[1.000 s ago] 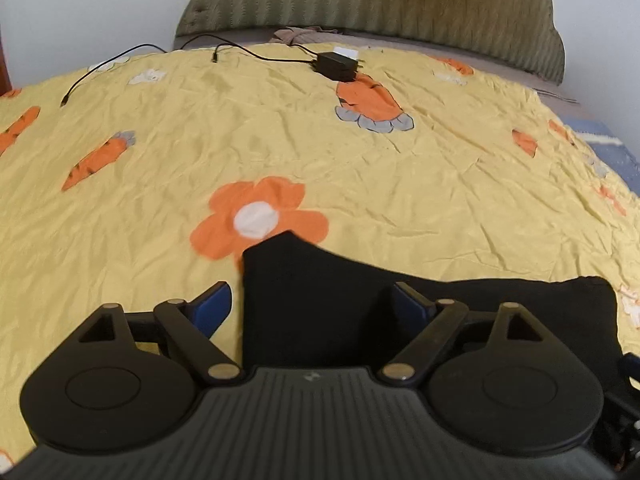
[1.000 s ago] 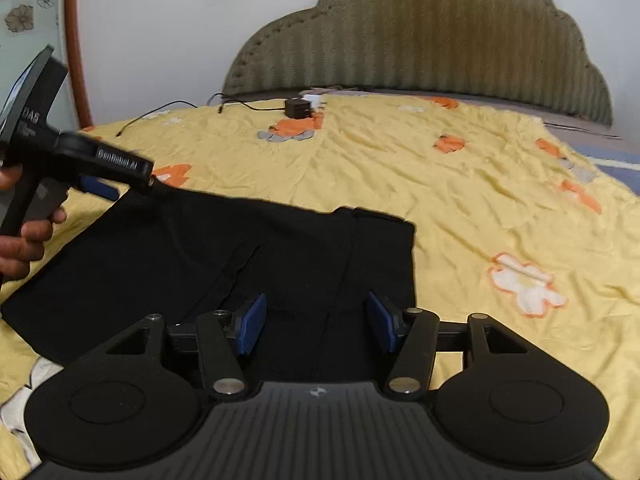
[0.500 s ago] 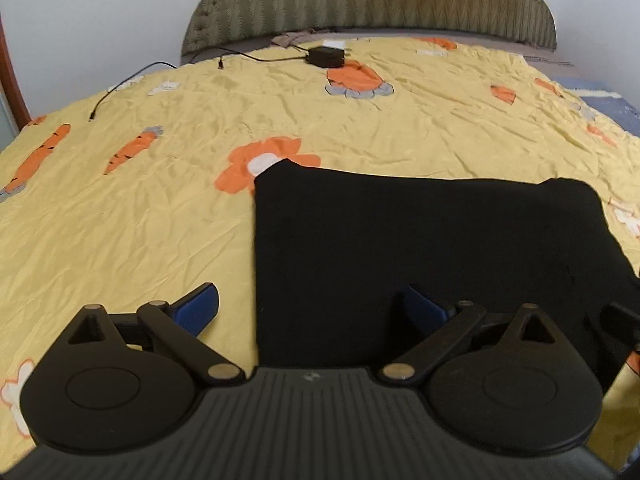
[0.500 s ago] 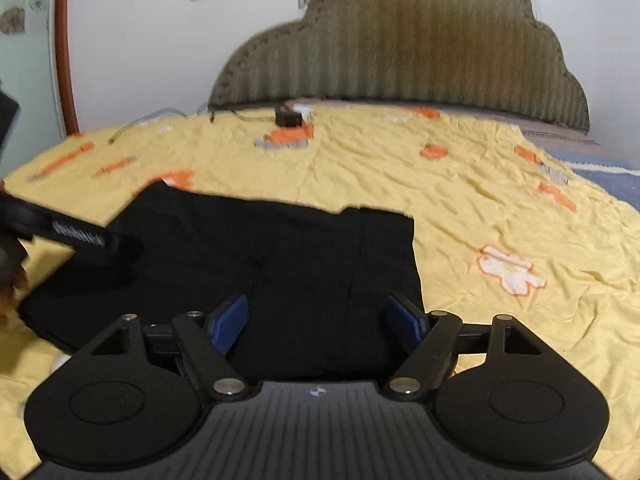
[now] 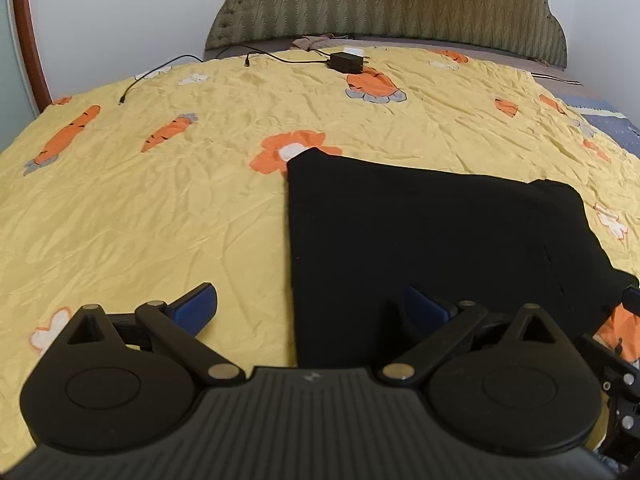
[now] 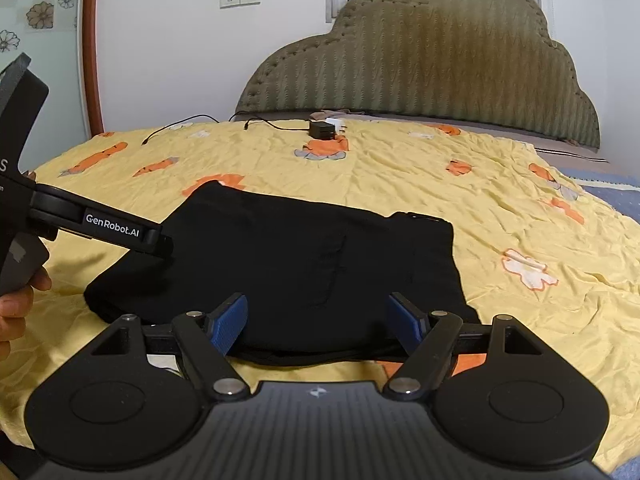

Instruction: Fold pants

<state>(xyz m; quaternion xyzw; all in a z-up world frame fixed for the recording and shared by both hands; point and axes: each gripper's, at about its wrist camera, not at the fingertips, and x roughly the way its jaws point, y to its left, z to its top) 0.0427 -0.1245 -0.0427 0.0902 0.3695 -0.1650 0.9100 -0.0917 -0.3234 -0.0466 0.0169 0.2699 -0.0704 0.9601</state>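
Observation:
The black pants (image 5: 432,240) lie folded into a flat rectangle on the yellow bedspread (image 5: 140,208). They also show in the right wrist view (image 6: 304,264). My left gripper (image 5: 310,306) is open and empty, hovering over the folded pants' left edge near the front. My right gripper (image 6: 318,322) is open and empty, just above the near edge of the pants. The left gripper's body (image 6: 108,230) shows in the right wrist view at the left, over the pants' left side.
A black charger (image 5: 346,62) with a cable lies on the bed near the padded headboard (image 5: 384,4). The charger also shows in the right wrist view (image 6: 322,130). A blue blanket (image 6: 612,192) lies at the bed's right edge.
Both grippers have pulled back and up from the pants, staying open. The pants lie flat with more of them in view than a second ago.

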